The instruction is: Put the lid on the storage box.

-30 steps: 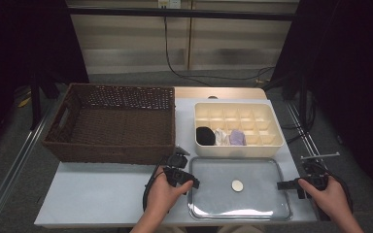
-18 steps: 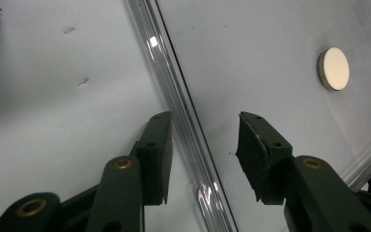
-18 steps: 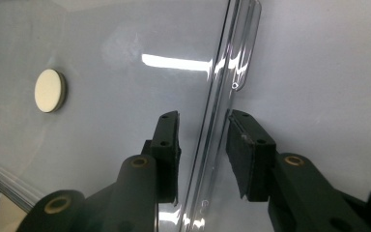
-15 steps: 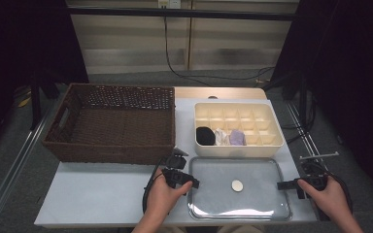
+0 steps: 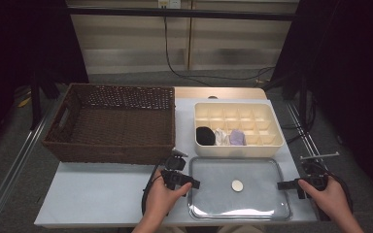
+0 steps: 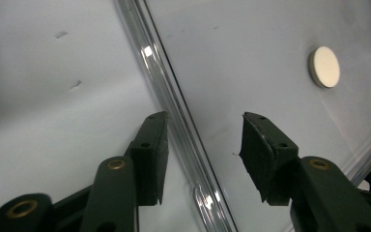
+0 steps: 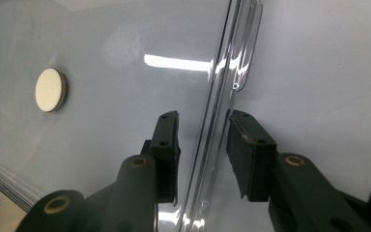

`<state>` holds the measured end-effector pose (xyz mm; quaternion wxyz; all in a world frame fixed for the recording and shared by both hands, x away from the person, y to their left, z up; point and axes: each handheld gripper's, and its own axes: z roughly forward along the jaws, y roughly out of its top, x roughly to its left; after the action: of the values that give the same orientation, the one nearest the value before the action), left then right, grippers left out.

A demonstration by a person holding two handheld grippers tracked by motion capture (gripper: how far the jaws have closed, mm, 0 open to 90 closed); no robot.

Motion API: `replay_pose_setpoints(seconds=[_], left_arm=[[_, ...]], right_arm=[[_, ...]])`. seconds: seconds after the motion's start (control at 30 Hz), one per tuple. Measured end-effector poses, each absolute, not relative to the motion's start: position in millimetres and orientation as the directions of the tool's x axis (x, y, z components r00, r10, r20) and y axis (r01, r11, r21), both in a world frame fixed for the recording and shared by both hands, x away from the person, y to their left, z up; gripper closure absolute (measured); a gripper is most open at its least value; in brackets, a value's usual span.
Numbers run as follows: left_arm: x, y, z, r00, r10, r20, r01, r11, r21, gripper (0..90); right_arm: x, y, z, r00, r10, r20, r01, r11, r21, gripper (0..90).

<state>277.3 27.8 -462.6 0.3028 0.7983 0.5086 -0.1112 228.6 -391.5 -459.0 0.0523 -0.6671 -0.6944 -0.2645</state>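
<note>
Clear plastic lid [image 5: 238, 189] lies between both tongs, left [image 6: 203, 154] and right [image 7: 203, 154], each open astride an edge; closing, then lifting evenly, seems next.

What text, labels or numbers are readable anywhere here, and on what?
None readable.
The clear lid, its round white disc, the divided organiser and the wicker basket bear no print. Both grippers, left and right, show bare jaws.
</note>
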Motion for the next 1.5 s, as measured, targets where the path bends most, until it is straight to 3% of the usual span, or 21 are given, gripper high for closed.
replay_pose_setpoints(seconds=[0.13,0.7,0.9,1.17,1.5], left_arm=[[274,30,-465,0.458,0.745,-0.485,0.875,-0.283,0.392,52.4],[282,21,-460,0.374,0.778,-0.505,0.922,-0.256,0.289,46.9],[283,29,-463,0.343,0.760,-0.553,0.934,-0.212,0.288,51.5],[284,30,-462,0.363,0.760,-0.538,0.926,-0.233,0.296,54.7],[287,24,-459,0.361,0.768,-0.529,0.930,-0.252,0.268,46.2]], right_arm=[[228,-391,-459,-0.105,0.898,0.428,0.954,-0.031,0.299,65.6],[227,-391,-460,-0.105,0.895,0.434,0.951,-0.037,0.306,65.2],[228,-389,-459,-0.118,0.902,0.414,0.951,-0.016,0.308,65.5],[229,-390,-458,-0.120,0.901,0.416,0.953,-0.013,0.302,65.9],[227,-393,-459,-0.117,0.892,0.437,0.950,-0.027,0.310,66.9]])
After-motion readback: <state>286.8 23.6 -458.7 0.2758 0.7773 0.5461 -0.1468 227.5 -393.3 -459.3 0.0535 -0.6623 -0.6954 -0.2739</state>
